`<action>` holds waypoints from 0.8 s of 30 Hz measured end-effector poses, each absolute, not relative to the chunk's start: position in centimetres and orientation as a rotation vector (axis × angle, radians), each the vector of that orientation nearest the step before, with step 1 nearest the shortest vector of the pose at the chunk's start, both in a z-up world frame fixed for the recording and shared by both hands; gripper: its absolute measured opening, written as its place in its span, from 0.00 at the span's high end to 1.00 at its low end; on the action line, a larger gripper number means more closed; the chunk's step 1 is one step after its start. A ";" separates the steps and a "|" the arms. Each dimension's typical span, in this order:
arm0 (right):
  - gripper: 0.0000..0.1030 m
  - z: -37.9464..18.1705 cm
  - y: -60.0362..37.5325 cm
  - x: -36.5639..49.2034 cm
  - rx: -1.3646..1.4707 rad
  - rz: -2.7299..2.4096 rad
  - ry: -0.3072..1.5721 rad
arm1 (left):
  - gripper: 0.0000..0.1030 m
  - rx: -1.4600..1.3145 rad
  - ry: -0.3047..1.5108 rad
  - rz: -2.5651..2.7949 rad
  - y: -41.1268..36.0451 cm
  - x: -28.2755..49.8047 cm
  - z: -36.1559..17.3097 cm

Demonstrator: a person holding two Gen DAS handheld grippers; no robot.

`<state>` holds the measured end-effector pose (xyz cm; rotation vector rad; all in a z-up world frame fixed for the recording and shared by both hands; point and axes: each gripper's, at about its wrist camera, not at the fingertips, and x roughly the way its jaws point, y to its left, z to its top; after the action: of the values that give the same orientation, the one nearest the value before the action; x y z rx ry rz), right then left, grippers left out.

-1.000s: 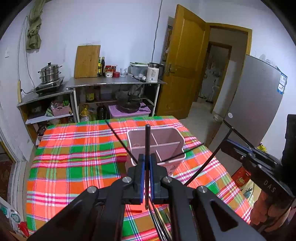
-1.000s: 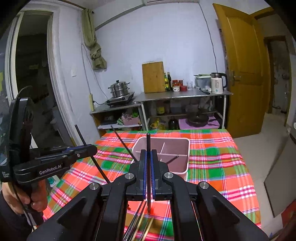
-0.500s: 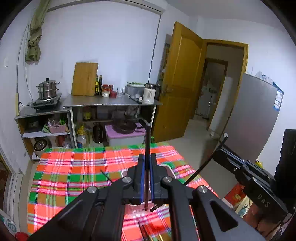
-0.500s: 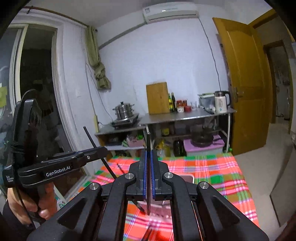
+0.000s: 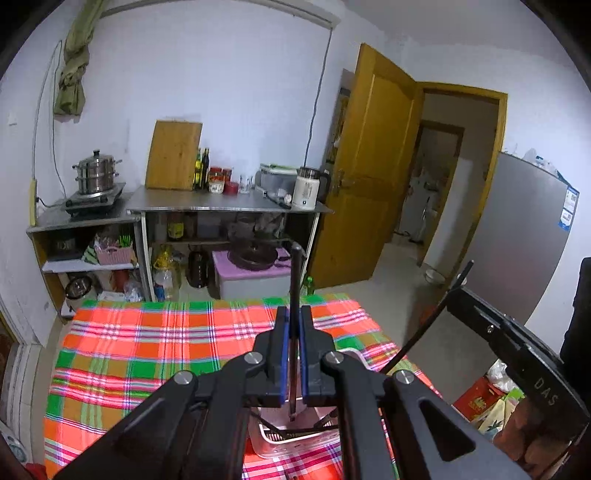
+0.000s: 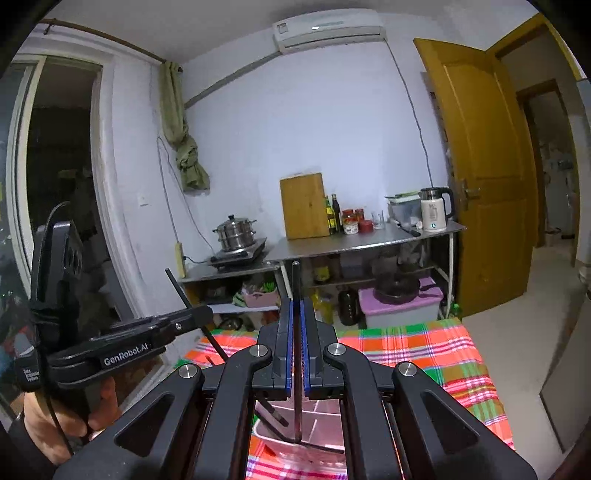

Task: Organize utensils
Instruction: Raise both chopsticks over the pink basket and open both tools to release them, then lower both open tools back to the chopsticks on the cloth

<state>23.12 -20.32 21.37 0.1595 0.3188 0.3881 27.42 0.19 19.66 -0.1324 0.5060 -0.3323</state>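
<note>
Pale pink plastic divided utensil caddy [image 5: 295,441] largely hidden behind grippers. Each gripper, left [image 5: 294,350] and right [image 6: 296,350], clamped on one thin black chopstick [image 5: 294,295] [image 6: 296,291]. Read "GenRobot.AI" and "DAS" on gripper bodies.

Left hand-held gripper [image 5: 290,354] and right hand-held gripper [image 6: 296,347] both point slightly downward, jaws closed on thin dark sticks, possibly chopsticks. A hand [image 6: 55,417] grips the left one's handle.

Pale walls, a yellow wooden door [image 5: 373,166] ajar, a steel counter [image 5: 229,203] with shelves beneath — an air conditioner [image 6: 328,29] high up.
</note>
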 end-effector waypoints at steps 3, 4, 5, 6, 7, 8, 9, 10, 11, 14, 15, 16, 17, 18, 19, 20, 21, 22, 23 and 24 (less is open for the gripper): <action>0.97 20.0 -20.3 23.8 0.163 0.383 0.349 | 0.95 -0.130 0.534 -0.333 0.0 28.1 18.1; 0.97 19.5 -20.4 24.0 0.165 0.380 0.359 | 0.95 -0.130 0.541 -0.334 0.0 28.2 17.6; 0.97 19.1 -20.4 24.2 0.168 0.378 0.370 | 0.95 -0.130 0.545 -0.336 -0.1 28.2 17.2; 0.97 18.6 -20.4 24.3 0.167 0.376 0.381 | 0.95 -0.133 0.550 -0.338 -0.1 28.2 16.8; 0.97 18.2 -20.4 24.5 0.168 0.380 0.392 | 0.95 -0.133 0.554 -0.343 -0.1 28.2 16.6; 0.97 17.9 -20.4 24.6 0.170 0.384 0.402 | 0.95 -0.131 0.558 -0.348 -0.1 28.2 16.3; 0.97 17.5 -20.3 24.7 0.171 0.388 0.413 | 0.95 -0.126 0.560 -0.348 -0.2 28.1 16.1; 0.97 17.2 -20.3 24.7 0.173 0.394 0.426 | 0.95 -0.122 0.561 -0.344 -0.2 28.0 15.9; 0.97 16.9 -20.3 24.8 0.174 0.399 0.436 | 0.94 -0.123 0.562 -0.347 -0.2 27.9 15.8; 0.96 16.6 -20.4 24.8 0.178 0.411 0.451 | 0.92 -0.128 0.561 -0.356 -0.2 27.6 15.6; 0.95 16.5 -20.4 24.8 0.175 0.409 0.453 | 0.91 -0.126 0.554 -0.355 -0.2 27.4 15.7; 0.92 16.5 -20.5 24.5 0.174 0.407 0.451 | 0.87 -0.129 0.548 -0.360 -0.1 27.2 15.8; 0.90 16.6 -20.5 24.4 0.175 0.408 0.449 | 0.83 -0.133 0.544 -0.364 -0.1 27.0 15.9; 0.89 16.7 -20.6 24.2 0.177 0.408 0.446 | 0.82 -0.135 0.540 -0.363 0.0 26.7 16.0; 0.89 16.7 -20.7 23.9 0.178 0.407 0.444 | 0.82 -0.133 0.534 -0.361 0.0 26.4 16.2; 0.89 16.8 -20.9 23.7 0.180 0.402 0.442 | 0.82 -0.132 0.530 -0.361 0.1 26.1 16.3; 0.89 16.8 -21.1 23.3 0.182 0.400 0.441 | 0.82 -0.133 0.524 -0.361 0.2 25.7 16.5; 0.89 16.9 -21.2 22.8 0.183 0.401 0.438 | 0.82 -0.136 0.520 -0.359 0.3 25.4 16.6; 0.89 17.0 -21.4 22.4 0.183 0.399 0.435 | 0.82 -0.138 0.515 -0.358 0.5 25.1 16.8; 0.89 17.1 -21.5 22.0 0.183 0.396 0.432 | 0.82 -0.138 0.508 -0.358 0.5 24.7 17.0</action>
<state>21.98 -21.54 17.09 0.1827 0.4316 0.3963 24.65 0.54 16.98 -0.1379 0.5082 -0.3576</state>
